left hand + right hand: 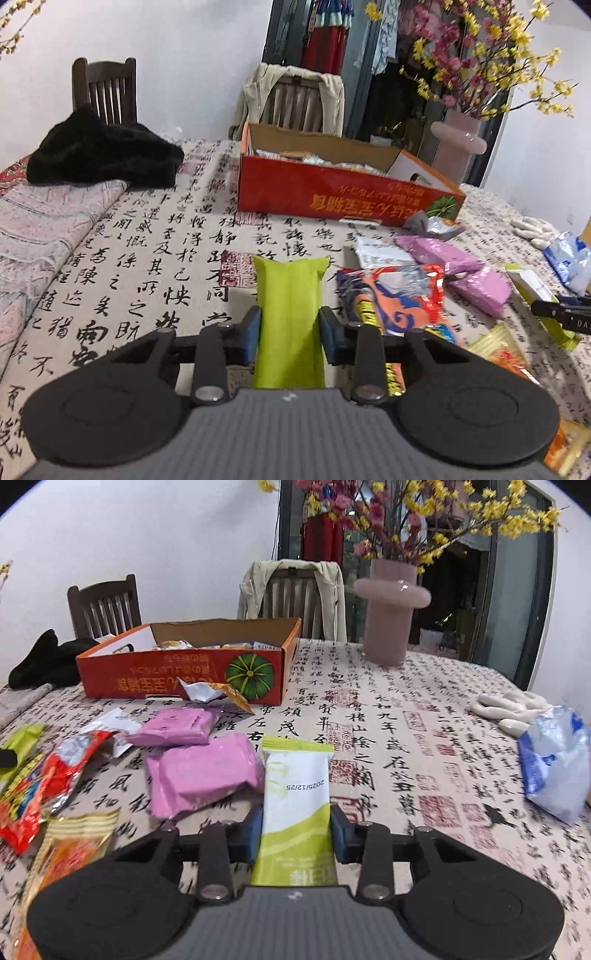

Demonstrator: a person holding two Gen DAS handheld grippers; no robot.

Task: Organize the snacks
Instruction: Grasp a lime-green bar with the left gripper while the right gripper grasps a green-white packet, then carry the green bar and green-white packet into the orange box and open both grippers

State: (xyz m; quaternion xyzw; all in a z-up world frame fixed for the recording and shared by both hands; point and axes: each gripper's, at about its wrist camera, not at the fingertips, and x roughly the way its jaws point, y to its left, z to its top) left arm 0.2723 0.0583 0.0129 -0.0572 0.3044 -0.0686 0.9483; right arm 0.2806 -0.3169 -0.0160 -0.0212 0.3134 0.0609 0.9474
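My left gripper is shut on a plain lime-green snack packet, its blue pads pressing on both long sides just above the tablecloth. My right gripper is shut on a white and green snack packet with a printed date. Behind both stands an open red cardboard box that holds several wrapped snacks. Loose on the table between the grippers lie two pink packets, a red and orange bag and a yellow-orange packet.
A pink vase of flowers stands at the back right. A black cloth lies at the back left. White gloves and a blue-white bag lie at the right. Two wooden chairs stand behind the table, one draped with a beige jacket.
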